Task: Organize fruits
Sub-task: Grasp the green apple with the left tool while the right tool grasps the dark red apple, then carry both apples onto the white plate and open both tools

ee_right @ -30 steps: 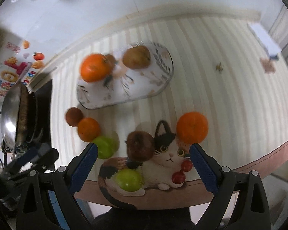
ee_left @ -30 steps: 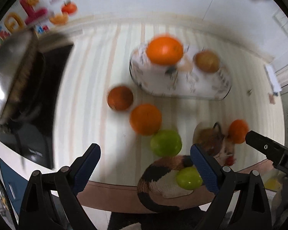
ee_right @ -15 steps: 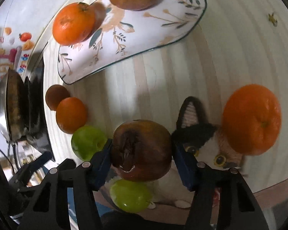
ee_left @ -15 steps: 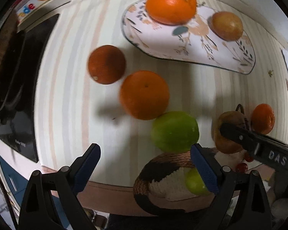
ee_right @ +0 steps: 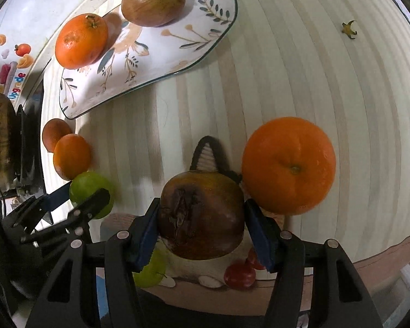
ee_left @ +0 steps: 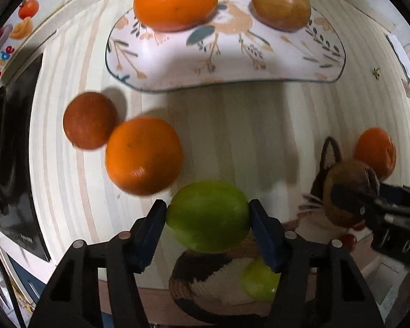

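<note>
My left gripper [ee_left: 208, 216] is shut on a green apple [ee_left: 208, 214]; it also shows in the right wrist view [ee_right: 88, 191]. My right gripper [ee_right: 201, 221] is shut on a dark brown bruised fruit [ee_right: 202, 216], seen from the left wrist too [ee_left: 347, 191]. A floral plate [ee_left: 232, 63] at the back holds an orange [ee_left: 175, 0] and a brownish apple [ee_left: 281, 5]. On the striped cloth lie an orange [ee_left: 143, 154] and a reddish-brown fruit [ee_left: 88, 120] on the left, and another orange [ee_right: 288, 165] on the right.
A cat-shaped mat [ee_right: 207, 155] lies under the grippers, with a small green fruit [ee_left: 259, 278] and red cherries [ee_right: 239, 274] pictured or lying on it. A black stove [ee_left: 16, 164] and a pan [ee_right: 2, 142] stand at the left. The table edge is close in front.
Both grippers moved forward and down. The left one closed on the green apple. The right one, shut on the brown fruit half a second ago, still holds it.
</note>
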